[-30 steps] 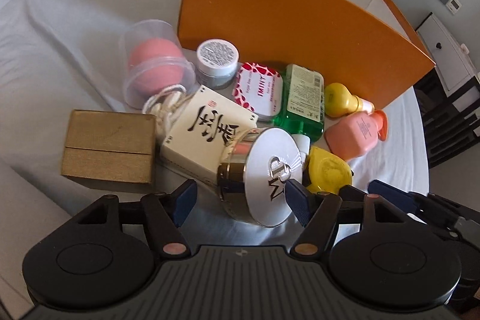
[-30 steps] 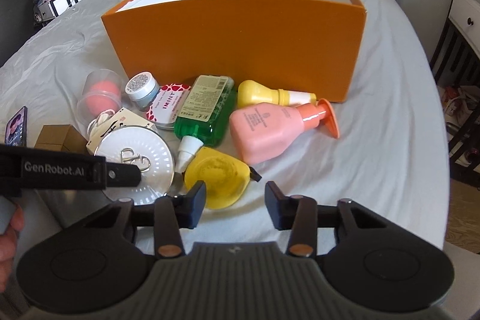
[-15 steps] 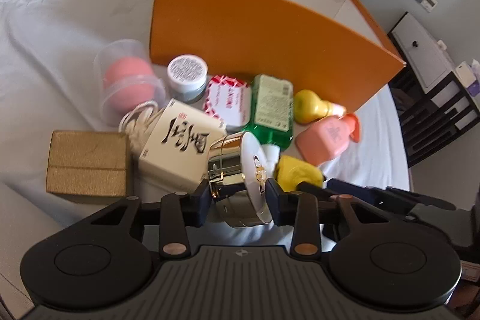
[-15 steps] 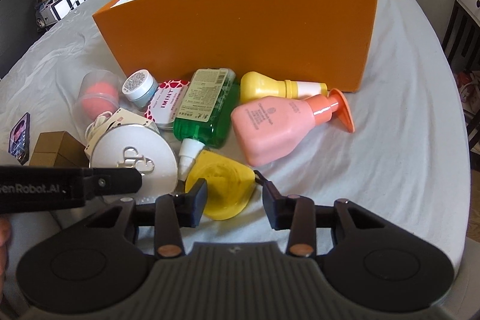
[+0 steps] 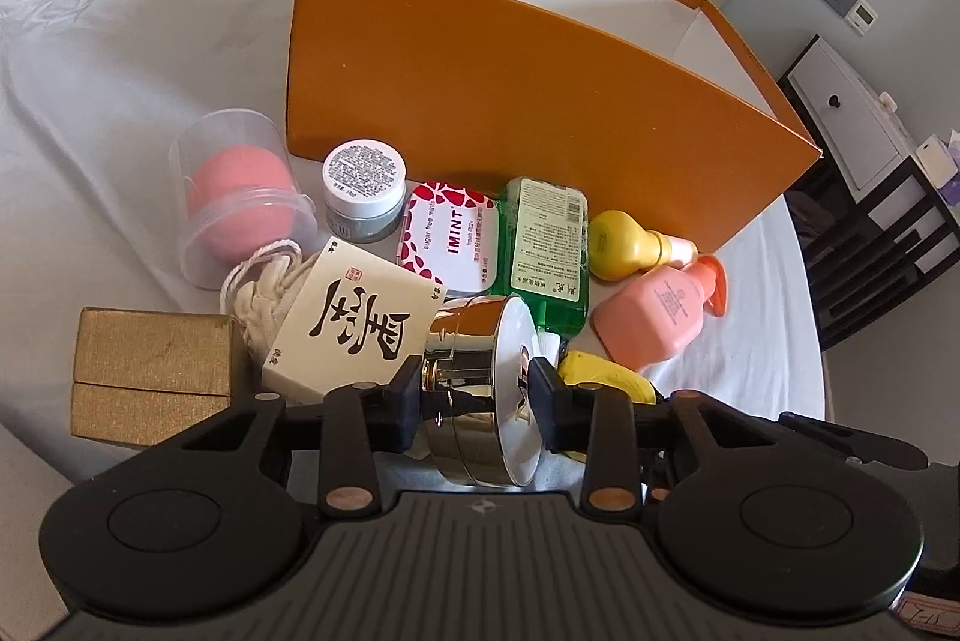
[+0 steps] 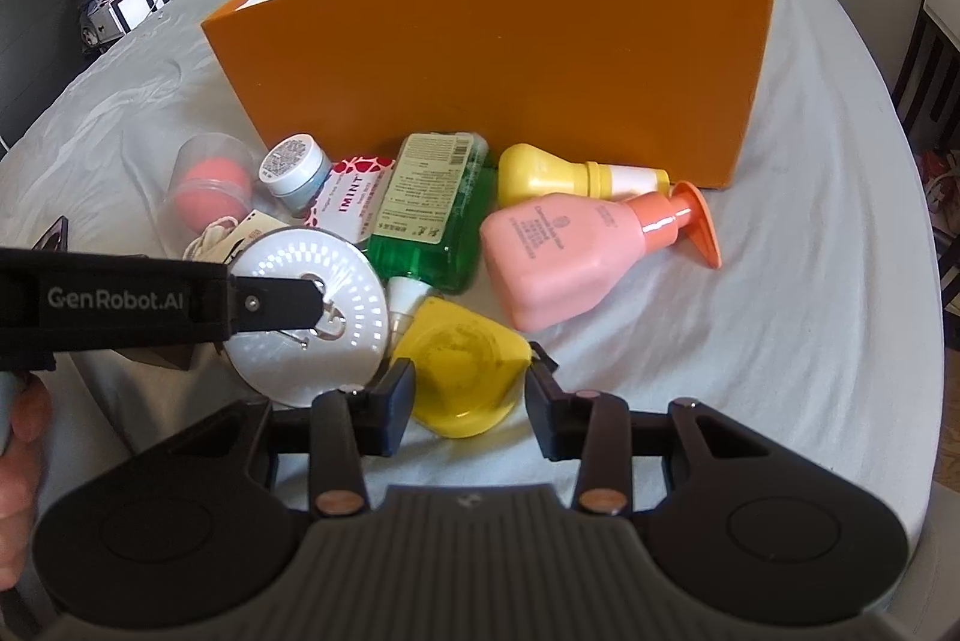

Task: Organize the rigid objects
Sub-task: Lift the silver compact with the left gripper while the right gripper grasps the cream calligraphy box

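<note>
My left gripper is shut on a round gold jar with a white lid; the jar lies on its side and its lid faces the right wrist view. My right gripper is open, its fingers on either side of a flat yellow object on the sheet. A tall orange box, open on top, stands behind the pile. In front of it lie a pink pump bottle, a yellow bottle and a green bottle.
A mint tin, a small white jar, a clear cup with a pink sponge, a cream box with black script, a rope and a gold box lie left. A dark chair stands right.
My left gripper has closed on the gold jar, which has turned more edge-on. My right gripper has moved forward until its fingers flank the yellow object.
</note>
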The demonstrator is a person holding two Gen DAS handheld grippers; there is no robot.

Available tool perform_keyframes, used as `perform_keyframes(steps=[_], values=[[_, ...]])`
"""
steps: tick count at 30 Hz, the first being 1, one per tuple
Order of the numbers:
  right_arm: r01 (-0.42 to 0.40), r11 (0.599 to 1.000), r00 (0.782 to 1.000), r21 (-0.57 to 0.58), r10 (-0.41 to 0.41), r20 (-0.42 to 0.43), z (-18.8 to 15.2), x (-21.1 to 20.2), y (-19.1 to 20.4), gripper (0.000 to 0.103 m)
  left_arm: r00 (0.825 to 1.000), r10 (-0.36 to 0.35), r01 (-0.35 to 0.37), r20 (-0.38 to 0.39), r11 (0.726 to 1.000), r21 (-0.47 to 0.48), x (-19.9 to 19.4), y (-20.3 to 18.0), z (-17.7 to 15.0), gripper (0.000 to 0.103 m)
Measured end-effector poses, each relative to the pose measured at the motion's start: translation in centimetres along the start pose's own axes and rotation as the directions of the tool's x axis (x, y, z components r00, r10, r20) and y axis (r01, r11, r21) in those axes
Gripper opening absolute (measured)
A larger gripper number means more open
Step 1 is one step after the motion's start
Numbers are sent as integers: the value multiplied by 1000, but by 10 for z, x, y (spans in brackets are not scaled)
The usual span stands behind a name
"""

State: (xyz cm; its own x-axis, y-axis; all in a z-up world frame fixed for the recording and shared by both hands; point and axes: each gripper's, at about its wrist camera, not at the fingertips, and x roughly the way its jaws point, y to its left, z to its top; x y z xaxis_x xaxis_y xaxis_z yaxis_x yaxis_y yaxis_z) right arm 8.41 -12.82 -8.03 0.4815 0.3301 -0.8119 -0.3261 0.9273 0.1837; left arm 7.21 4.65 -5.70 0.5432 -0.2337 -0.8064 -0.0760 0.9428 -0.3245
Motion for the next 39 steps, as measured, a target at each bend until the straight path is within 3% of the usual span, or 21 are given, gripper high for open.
perform_keyframes(steps=[3, 9, 15, 19, 24, 29, 33, 39], values=[[14, 1000, 1000, -14, -14, -1, 0, 0, 4, 43, 1000, -8, 8, 7, 1000, 3, -1, 0, 0, 41], [6, 1000, 1000, 2, -6, 3, 4, -7, 7, 41, 995, -1, -4, 97, 998, 55, -27, -1, 0, 31], [-105, 993, 994, 44, 106, 1, 19, -6, 23, 41, 985, -2, -4, 174, 999, 35, -58, 16, 14, 31], [-180, 976, 981, 124, 188, -56, 31, 16, 33, 41, 977, 30, -27, 210, 999, -20, -71, 36, 24, 31], [-210, 953, 964, 220, 239, -115, 41, 42, 40, 43, 986, 38, -26, 160, 997, -76, -61, 57, 28, 31], [-230, 923, 948, 308, 285, -145, 43, 64, 38, 54, 994, 34, -24, 103, 995, -97, -49, 65, 30, 31], [-245, 928, 951, 281, 286, -118, 46, 74, 43, 56, 998, 25, -18, 52, 992, -121, -45, 74, 35, 32], [-272, 925, 949, 265, 303, -84, 49, 83, 50, 54, 998, 23, -14, 52, 985, -170, -45, 85, 32, 31]])
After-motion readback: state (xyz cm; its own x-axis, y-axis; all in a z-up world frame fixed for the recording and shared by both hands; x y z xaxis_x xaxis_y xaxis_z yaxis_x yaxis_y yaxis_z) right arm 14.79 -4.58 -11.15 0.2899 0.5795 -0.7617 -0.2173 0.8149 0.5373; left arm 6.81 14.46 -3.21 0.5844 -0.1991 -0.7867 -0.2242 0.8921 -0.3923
